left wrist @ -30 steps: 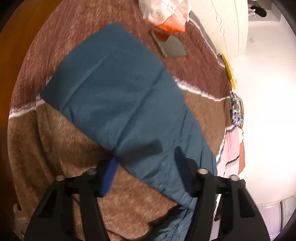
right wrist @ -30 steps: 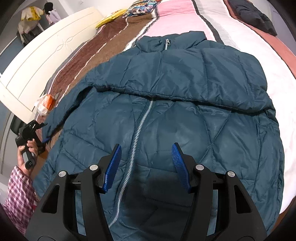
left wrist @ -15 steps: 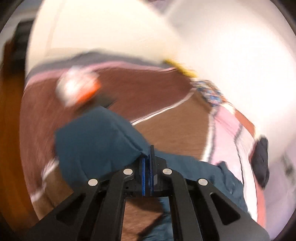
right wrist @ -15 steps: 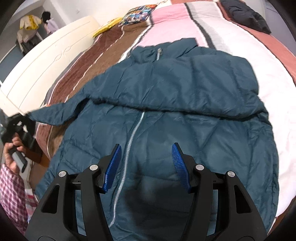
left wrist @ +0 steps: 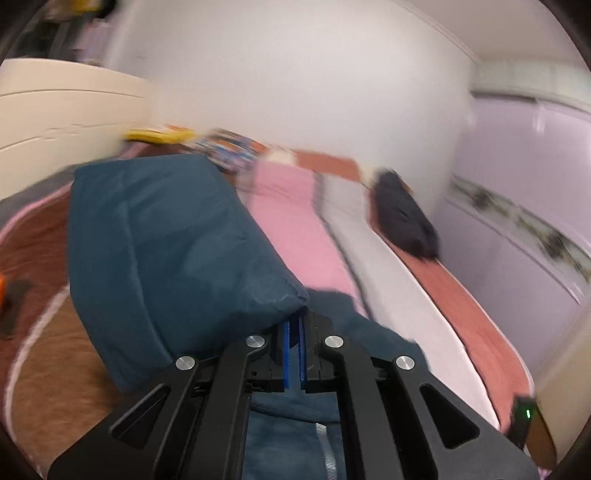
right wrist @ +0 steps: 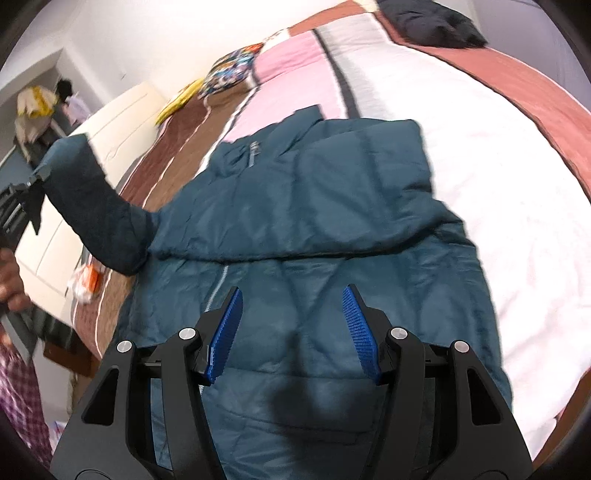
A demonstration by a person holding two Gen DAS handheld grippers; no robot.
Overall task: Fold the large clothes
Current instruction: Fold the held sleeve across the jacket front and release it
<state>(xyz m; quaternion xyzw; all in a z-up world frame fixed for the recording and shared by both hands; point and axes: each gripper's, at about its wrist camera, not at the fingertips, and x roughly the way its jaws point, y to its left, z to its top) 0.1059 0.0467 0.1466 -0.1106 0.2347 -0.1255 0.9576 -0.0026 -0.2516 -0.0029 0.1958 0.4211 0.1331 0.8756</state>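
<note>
A teal puffer jacket (right wrist: 314, 229) lies front up on the striped bed, its zipper (right wrist: 216, 291) running down the middle. One sleeve lies folded across the chest (right wrist: 362, 173). My left gripper (left wrist: 294, 325) is shut on the cuff of the other sleeve (left wrist: 166, 240) and holds it lifted off the bed; that raised sleeve also shows at the left in the right wrist view (right wrist: 92, 206). My right gripper (right wrist: 291, 325) is open and empty, hovering over the jacket's lower front.
The bedspread (right wrist: 461, 129) has brown, pink, white and rust stripes. A dark garment (right wrist: 432, 22) lies at the far end. A patterned pillow (right wrist: 229, 72) and a yellow item (right wrist: 177, 99) lie near the cream headboard (right wrist: 118, 114). An orange-and-white bag (right wrist: 86, 280) sits at the bed's left edge.
My left gripper closed on the sleeve cuff and lifted it up off the bed, swinging toward the jacket body. My right gripper stayed open over the jacket, shifting slightly.
</note>
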